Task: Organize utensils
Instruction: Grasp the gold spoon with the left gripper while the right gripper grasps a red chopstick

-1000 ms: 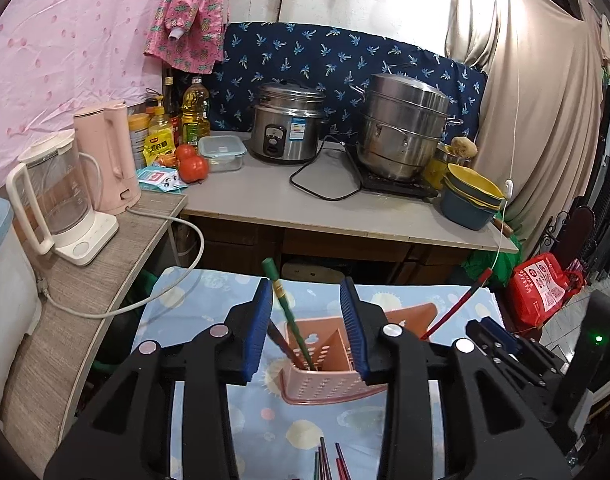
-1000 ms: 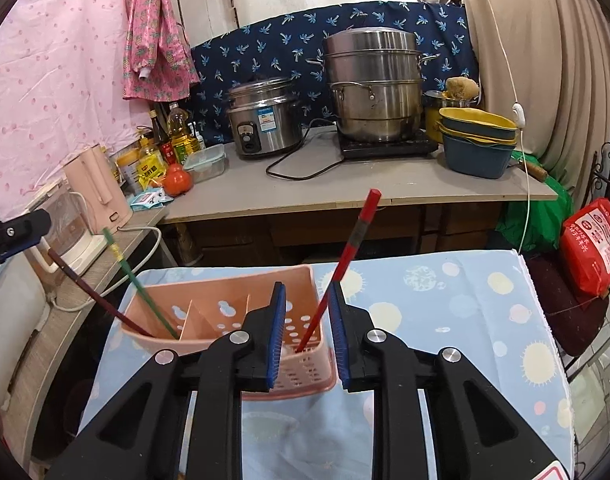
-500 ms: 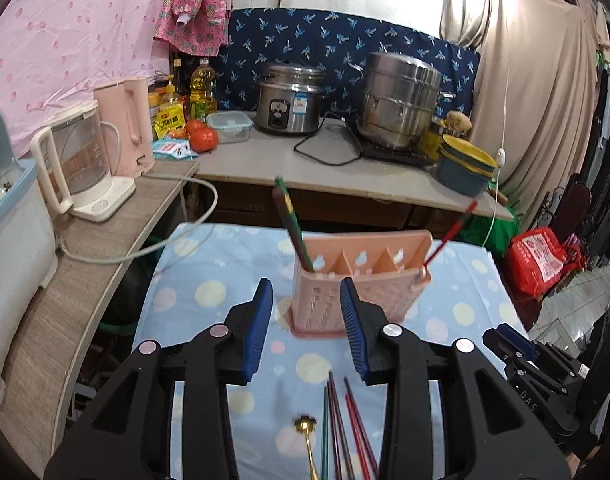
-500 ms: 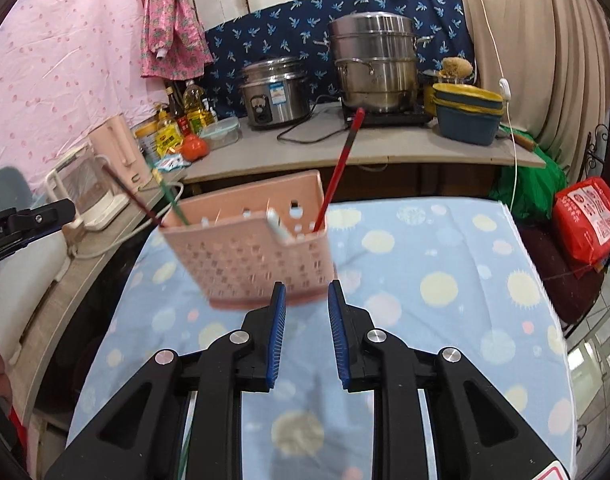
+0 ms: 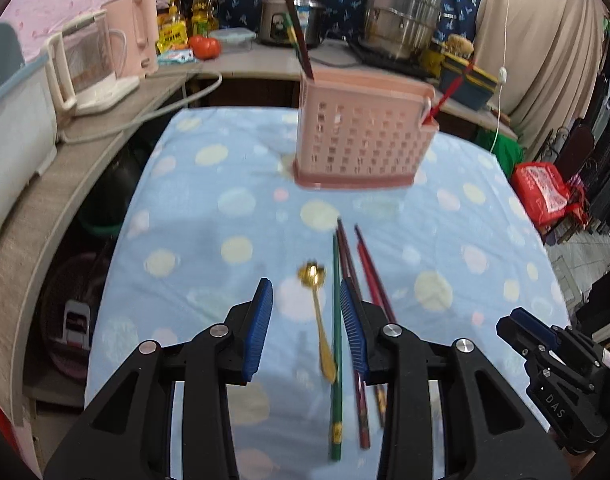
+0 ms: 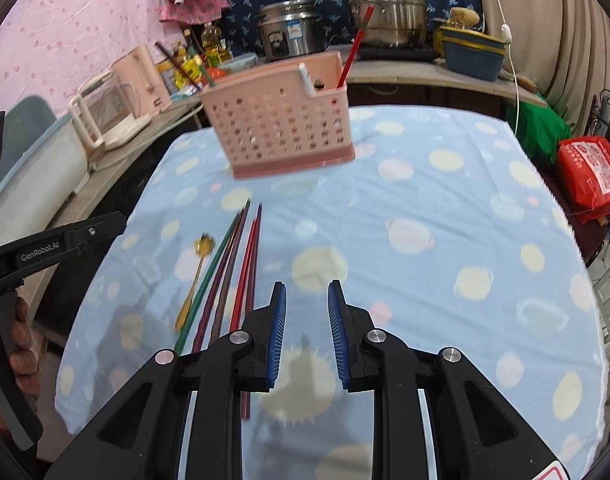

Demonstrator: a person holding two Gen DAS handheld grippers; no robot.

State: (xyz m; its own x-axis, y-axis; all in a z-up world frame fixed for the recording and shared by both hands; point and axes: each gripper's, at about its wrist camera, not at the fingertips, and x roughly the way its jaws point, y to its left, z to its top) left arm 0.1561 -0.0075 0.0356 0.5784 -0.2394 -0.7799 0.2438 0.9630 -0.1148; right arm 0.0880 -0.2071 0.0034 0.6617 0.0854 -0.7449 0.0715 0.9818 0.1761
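A pink perforated utensil basket (image 5: 361,136) (image 6: 281,120) stands at the far side of the blue dotted cloth (image 5: 209,208). In it lean a dark and a green chopstick (image 5: 297,48) at the left and a red chopstick (image 6: 355,56) at the right. Nearer on the cloth lie a gold spoon (image 5: 317,308) (image 6: 197,276), a green chopstick (image 5: 336,320) (image 6: 209,280) and several dark and red chopsticks (image 5: 369,280) (image 6: 249,264). My left gripper (image 5: 305,292) hovers open above the spoon and green chopstick. My right gripper (image 6: 305,292) is open and holds nothing, just right of the red chopsticks.
A counter runs along the left and back with a glass kettle (image 5: 89,64), a rice cooker (image 6: 293,32), a steel steamer pot (image 5: 401,20) and stacked bowls (image 6: 473,52). A red bag (image 6: 589,172) sits off the table's right edge. A hand (image 6: 21,340) holds the left gripper.
Both grippers have drawn back from the basket and sunk toward the cloth. The basket now looks farther off, and the loose chopsticks and spoon have come into view.
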